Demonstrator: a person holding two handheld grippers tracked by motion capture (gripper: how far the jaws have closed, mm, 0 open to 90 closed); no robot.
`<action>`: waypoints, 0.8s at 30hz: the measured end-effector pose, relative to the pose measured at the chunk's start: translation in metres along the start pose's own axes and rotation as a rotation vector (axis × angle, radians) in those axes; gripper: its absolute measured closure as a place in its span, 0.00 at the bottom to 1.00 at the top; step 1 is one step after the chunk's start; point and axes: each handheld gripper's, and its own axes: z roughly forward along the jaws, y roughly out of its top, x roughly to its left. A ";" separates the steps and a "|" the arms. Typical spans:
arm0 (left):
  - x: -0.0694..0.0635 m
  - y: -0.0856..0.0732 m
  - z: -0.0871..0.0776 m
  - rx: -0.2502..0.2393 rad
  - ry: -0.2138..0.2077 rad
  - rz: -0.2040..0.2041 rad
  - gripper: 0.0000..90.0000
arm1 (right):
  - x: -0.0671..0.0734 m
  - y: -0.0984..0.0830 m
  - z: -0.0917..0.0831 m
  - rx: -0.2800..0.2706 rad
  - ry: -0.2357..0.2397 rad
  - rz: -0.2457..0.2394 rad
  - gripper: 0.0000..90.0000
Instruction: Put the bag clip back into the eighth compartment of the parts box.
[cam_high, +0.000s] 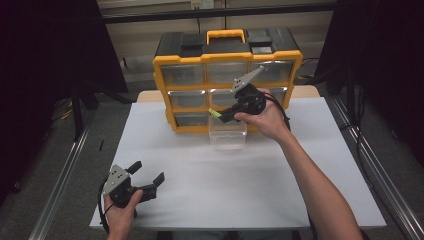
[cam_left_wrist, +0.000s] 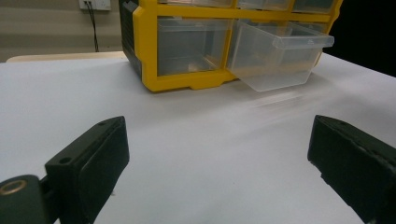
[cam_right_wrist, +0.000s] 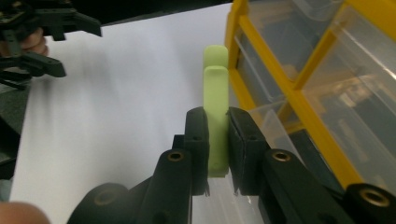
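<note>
A yellow and black drawer cabinet (cam_high: 227, 60) stands at the back of the white table (cam_high: 200, 170). Its bottom middle clear drawer (cam_high: 227, 132) is pulled out. My right gripper (cam_high: 218, 114) hovers just above that drawer, shut on a pale green flat piece (cam_right_wrist: 215, 107) that sticks out past its jaws. In the right gripper view the green piece points along the cabinet's (cam_right_wrist: 299, 93) front. My left gripper (cam_high: 147, 172) rests near the table's front left corner, held by a hand, its jaws wide apart with nothing between them. The left gripper view shows the open drawer (cam_left_wrist: 280, 58) ahead.
Black curtains and metal rails flank the table. The cabinet has a yellow carry handle (cam_high: 226, 34) on top. Bare white table lies between the left gripper and the cabinet.
</note>
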 end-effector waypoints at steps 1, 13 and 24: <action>0.000 0.000 0.000 0.000 -0.001 -0.001 0.06 | -0.002 0.001 0.000 0.007 -0.008 0.003 0.87; 0.001 0.001 -0.002 -0.002 0.000 0.008 0.06 | -0.016 0.006 0.002 0.052 -0.027 0.034 0.87; 0.002 0.001 -0.001 0.000 -0.001 0.007 0.06 | -0.029 0.012 0.011 0.160 -0.056 0.046 0.87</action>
